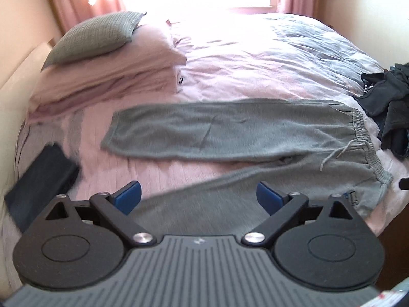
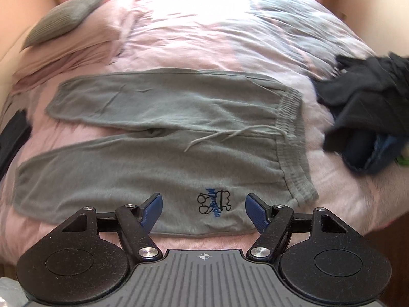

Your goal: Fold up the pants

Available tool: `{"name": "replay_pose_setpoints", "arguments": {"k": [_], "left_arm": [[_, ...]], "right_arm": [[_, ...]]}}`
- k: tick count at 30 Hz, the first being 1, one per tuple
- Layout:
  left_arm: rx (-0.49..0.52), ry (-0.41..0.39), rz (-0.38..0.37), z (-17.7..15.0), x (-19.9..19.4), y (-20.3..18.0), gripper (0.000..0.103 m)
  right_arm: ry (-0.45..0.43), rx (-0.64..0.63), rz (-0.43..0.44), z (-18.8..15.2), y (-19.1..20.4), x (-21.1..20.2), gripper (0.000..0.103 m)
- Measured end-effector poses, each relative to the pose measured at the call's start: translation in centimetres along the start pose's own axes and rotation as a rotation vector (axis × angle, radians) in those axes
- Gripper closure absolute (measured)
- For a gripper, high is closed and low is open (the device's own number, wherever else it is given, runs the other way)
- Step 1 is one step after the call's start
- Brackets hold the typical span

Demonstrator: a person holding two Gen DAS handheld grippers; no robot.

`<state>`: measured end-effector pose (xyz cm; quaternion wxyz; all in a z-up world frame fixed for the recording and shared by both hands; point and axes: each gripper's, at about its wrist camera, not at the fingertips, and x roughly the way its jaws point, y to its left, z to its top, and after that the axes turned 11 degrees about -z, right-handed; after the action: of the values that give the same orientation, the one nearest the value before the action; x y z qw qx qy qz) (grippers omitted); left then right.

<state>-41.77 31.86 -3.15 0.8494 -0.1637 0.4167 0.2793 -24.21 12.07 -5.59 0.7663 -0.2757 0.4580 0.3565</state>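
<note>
Left gripper (image 1: 199, 196), right gripper (image 2: 203, 209): both released, empty. One pants (image 2: 158, 138) flat on bed (image 2: 204, 38); two legs apart.

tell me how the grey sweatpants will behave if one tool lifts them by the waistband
The grey sweatpants look like soft fleece lying flat with creases, so they will probably hang limp and not hold a shape. The two legs lie spread apart, so they would likely dangle separately and swing. The drawstring lies loose and may trail. Neither the right tool nor the left tool holds anything.
</note>
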Motion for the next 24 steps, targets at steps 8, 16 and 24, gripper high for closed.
{"name": "replay_pose_setpoints", "arguments": {"k": [8, 16, 24], "left_arm": [[0.117, 0.063, -0.153, 4.1, 5.7, 4.3, 0.007], [0.205, 0.082, -0.216, 6.3, 12.5, 5.7, 0.008], [0.254, 0.053, -0.246, 9.6, 20.4, 6.3, 0.013]], "right_arm": [[0.045, 0.2, -0.092, -1.5, 0.2, 0.7, 0.034], [0.124, 0.231, -0.111, -1.4, 0.0, 4.1, 0.034], [0.03, 0.098, -0.108, 4.9, -0.9, 10.4, 0.035]]}}
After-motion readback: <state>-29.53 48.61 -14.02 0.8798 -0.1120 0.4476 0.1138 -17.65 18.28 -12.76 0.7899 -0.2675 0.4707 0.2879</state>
